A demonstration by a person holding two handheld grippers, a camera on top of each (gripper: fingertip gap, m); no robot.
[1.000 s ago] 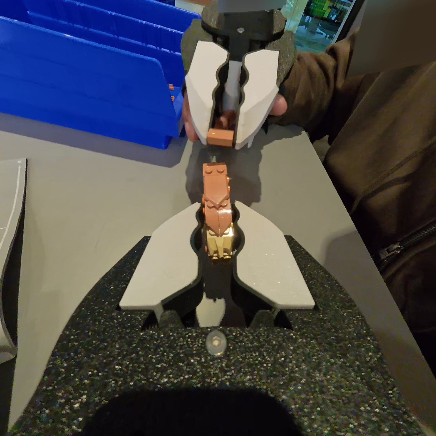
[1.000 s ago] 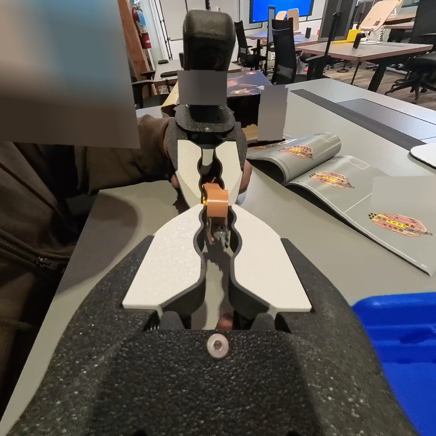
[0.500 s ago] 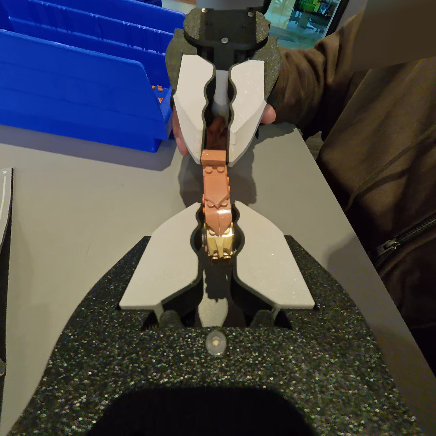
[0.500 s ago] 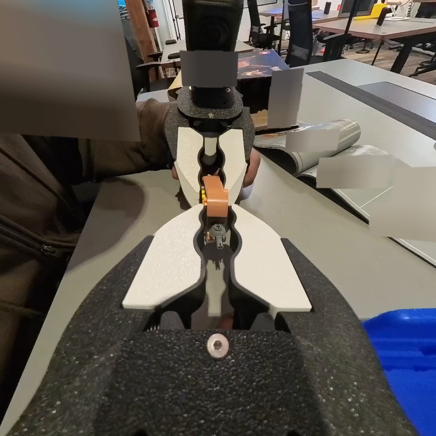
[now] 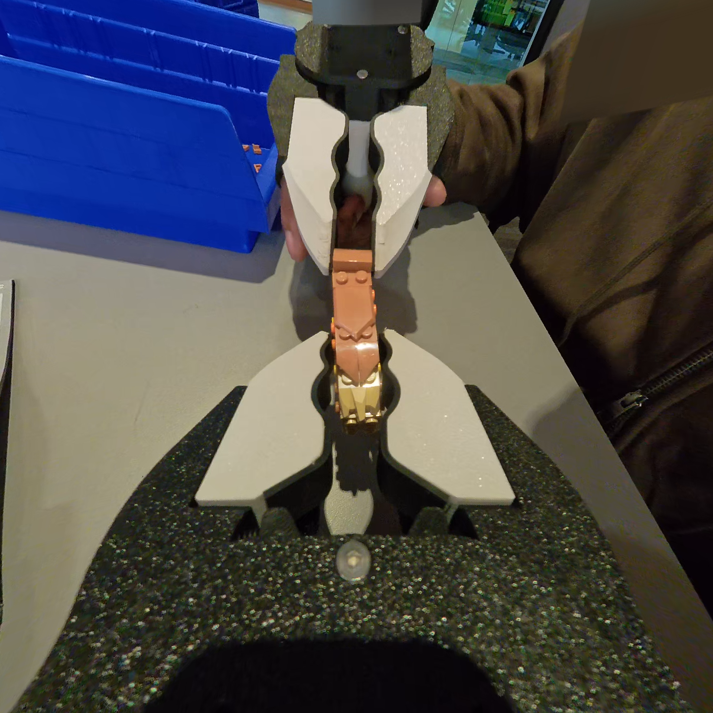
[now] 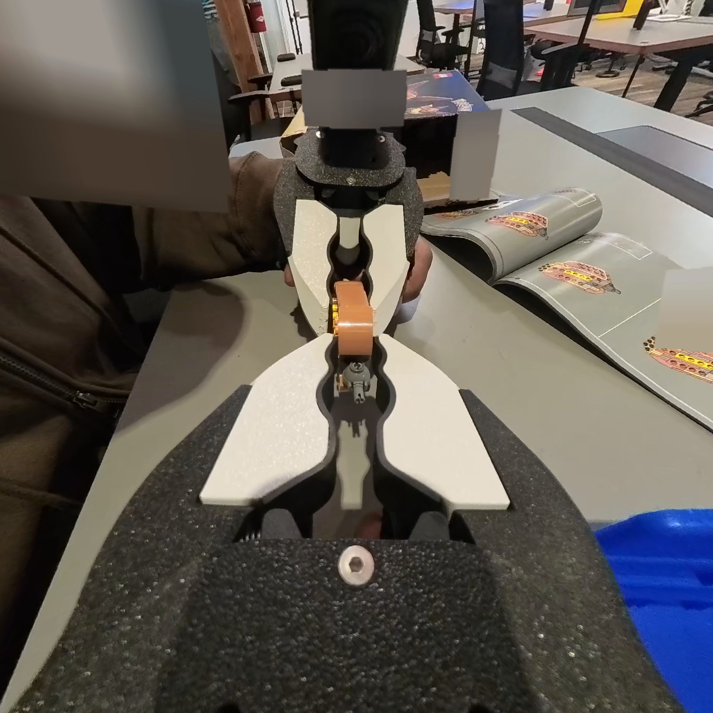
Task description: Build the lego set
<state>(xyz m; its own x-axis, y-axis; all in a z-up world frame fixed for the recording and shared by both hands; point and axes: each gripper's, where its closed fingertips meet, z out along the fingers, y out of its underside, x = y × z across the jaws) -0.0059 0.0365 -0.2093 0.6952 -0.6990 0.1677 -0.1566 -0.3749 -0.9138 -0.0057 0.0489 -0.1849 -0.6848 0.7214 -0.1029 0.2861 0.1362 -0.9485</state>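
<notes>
My left gripper [image 5: 357,339] is shut on a brown and tan lego assembly [image 5: 353,308] and holds it above the grey table [image 5: 154,347]. The assembly points away toward my right gripper [image 5: 353,270], which faces it tip to tip. My right gripper [image 6: 355,339] is shut on a small brown brick [image 6: 355,339]. The brick [image 5: 352,261] touches the assembly's far studded end. In the right wrist view the left gripper [image 6: 349,328] is just beyond the brick. A small grey pin piece [image 6: 357,376] shows below the brick between my right fingers.
Blue bins [image 5: 135,154] stand at the table's back left, with small brown pieces [image 5: 252,152] inside. An open instruction booklet [image 6: 578,289] and a dark lego box [image 6: 436,100] lie beyond. A blue bin [image 6: 663,598] sits near right. The person's brown jacket [image 5: 617,270] is along the table edge. Only a small space, under 4 cm, lies between the two pairs of fingers.
The right gripper moved its brown brick toward the assembly. The gap between them closed, and the brick now touches the assembly's far end. The left gripper kept its grip.
</notes>
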